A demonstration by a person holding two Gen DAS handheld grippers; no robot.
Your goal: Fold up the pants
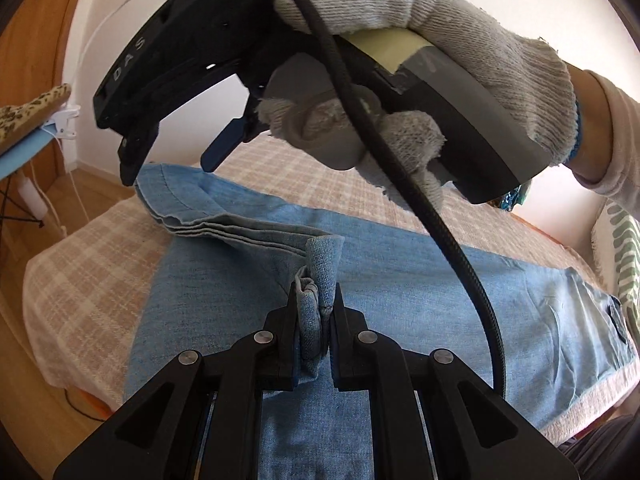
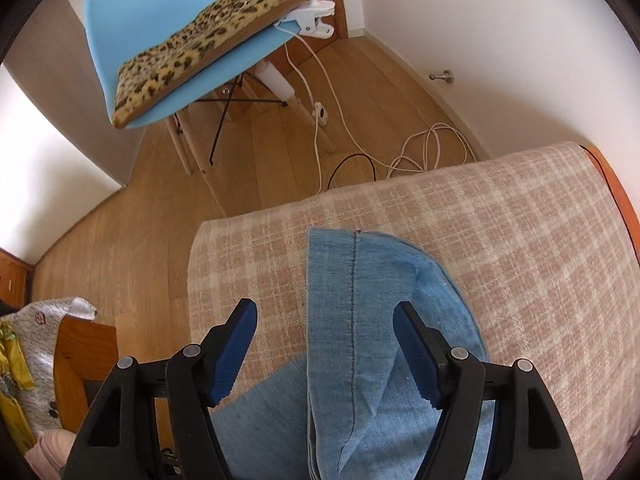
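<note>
While the left gripper (image 1: 316, 316) pinches a bunched edge of cloth tight between its pads, the pants (image 1: 420, 300) lie part-folded on the checked bedcover (image 1: 80, 280), hem layers stacked toward ten o'clock in the left view. Right gripper (image 2: 326, 344) hangs over that hem end, fingers spread wide, nothing between them. Fabric looks like light, soft denim: limp, likely to sag and slide layer on layer. Best grip seems the stacked stitched hem, all layers together, near the corner.
</note>
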